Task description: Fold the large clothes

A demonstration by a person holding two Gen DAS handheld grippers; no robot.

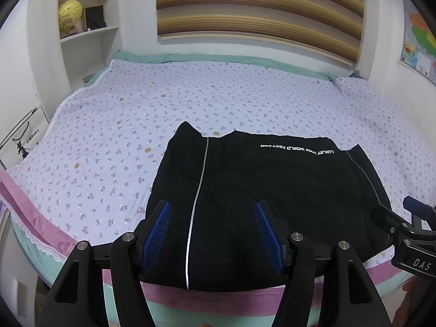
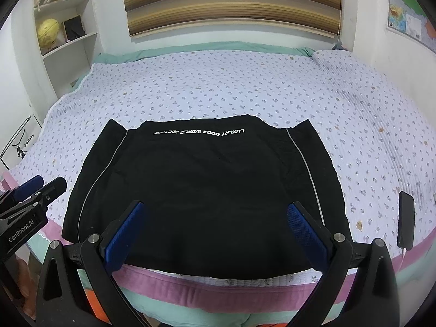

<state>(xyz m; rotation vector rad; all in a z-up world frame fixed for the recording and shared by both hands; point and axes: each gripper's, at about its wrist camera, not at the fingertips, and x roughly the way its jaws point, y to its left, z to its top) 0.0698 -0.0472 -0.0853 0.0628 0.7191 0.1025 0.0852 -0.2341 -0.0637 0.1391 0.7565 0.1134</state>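
A black garment (image 1: 259,196) with white piping and white lettering lies flat near the front edge of the bed (image 1: 114,125); it also shows in the right wrist view (image 2: 201,185). My left gripper (image 1: 212,231) is open and empty, held above the garment's near left part. My right gripper (image 2: 218,234) is open and empty, above the garment's near edge. The right gripper shows at the right edge of the left wrist view (image 1: 403,223). The left gripper shows at the left edge of the right wrist view (image 2: 35,190).
The bed has a floral lilac cover (image 2: 218,87) with a pink edge (image 2: 223,286). A black phone (image 2: 406,220) with a cable lies at the cover's right front. A white shelf with a globe (image 1: 69,15) stands at the back left. A striped blind (image 1: 259,8) hangs behind the bed.
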